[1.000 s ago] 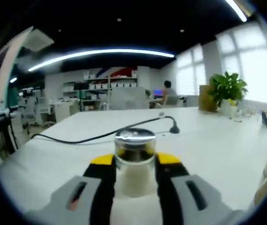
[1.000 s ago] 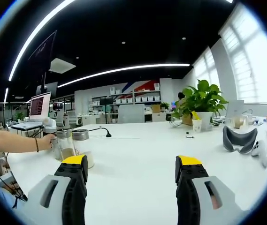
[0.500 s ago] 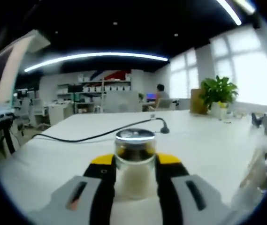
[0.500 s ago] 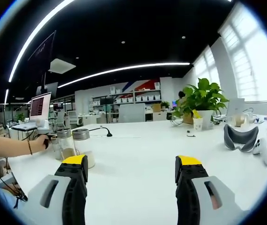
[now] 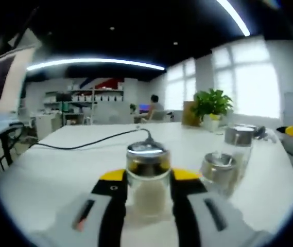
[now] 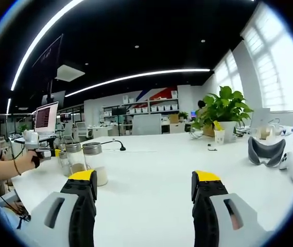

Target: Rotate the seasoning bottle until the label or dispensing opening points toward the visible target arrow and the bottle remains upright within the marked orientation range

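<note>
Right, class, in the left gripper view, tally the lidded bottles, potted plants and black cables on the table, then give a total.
Lidded bottles: 3 (held bottle in the left claw, near bottle, far bottle)
Potted plants: 1 (potted plant)
Black cables: 1 (black cable)
Total: 5

Occlusion/blur check
Seasoning bottle base hidden between left gripper jaws; label, opening direction unreadable.

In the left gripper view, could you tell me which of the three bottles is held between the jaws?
The seasoning bottle at centre, between the left hand-held gripper's yellow-tipped jaws; the two other bottles stand free on the table to its right.
</note>
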`<state>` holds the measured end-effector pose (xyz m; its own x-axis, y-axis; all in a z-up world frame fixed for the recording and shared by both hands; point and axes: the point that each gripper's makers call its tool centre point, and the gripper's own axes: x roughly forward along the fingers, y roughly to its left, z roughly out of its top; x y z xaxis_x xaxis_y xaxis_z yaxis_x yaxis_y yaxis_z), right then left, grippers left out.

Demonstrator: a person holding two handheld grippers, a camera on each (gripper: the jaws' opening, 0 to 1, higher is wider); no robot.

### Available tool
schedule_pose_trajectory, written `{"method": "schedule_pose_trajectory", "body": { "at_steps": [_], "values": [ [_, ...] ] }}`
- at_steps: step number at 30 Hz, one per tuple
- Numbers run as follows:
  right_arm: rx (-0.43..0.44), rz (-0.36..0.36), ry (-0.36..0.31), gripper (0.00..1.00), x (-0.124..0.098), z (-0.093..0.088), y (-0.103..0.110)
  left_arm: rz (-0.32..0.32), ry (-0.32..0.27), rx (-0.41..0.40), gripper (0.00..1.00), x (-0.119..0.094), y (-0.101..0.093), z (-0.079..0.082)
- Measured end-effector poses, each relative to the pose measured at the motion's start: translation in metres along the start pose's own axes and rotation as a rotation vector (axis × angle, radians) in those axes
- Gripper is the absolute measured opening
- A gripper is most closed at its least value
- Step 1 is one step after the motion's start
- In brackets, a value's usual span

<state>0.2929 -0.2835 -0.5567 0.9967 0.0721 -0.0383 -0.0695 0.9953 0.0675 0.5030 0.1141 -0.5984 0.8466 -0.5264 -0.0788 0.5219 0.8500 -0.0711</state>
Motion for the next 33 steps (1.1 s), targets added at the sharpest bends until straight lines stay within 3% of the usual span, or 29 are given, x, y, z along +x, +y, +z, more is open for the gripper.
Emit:
{"method": "schedule_pose_trajectory", "body": {
  "at_steps": [10, 21, 33],
  "values": [
    [-0.001, 0.008, -0.003, 0.77, -0.001, 0.001, 0.002, -0.027, 0.023, 0.023, 0.34, -0.016, -0.015, -0.009],
    [-0.002, 0.005, -0.003, 0.77, -0.001, 0.002, 0.001, -0.009, 0.04, 0.002, 0.34, -0.017, -0.016, -0.02],
    [0.002, 0.016, -0.001, 0.77, 0.0, 0.001, 0.005, 0.029, 0.02, 0.054, 0.34, -0.021, -0.02, -0.023]
  ]
}}
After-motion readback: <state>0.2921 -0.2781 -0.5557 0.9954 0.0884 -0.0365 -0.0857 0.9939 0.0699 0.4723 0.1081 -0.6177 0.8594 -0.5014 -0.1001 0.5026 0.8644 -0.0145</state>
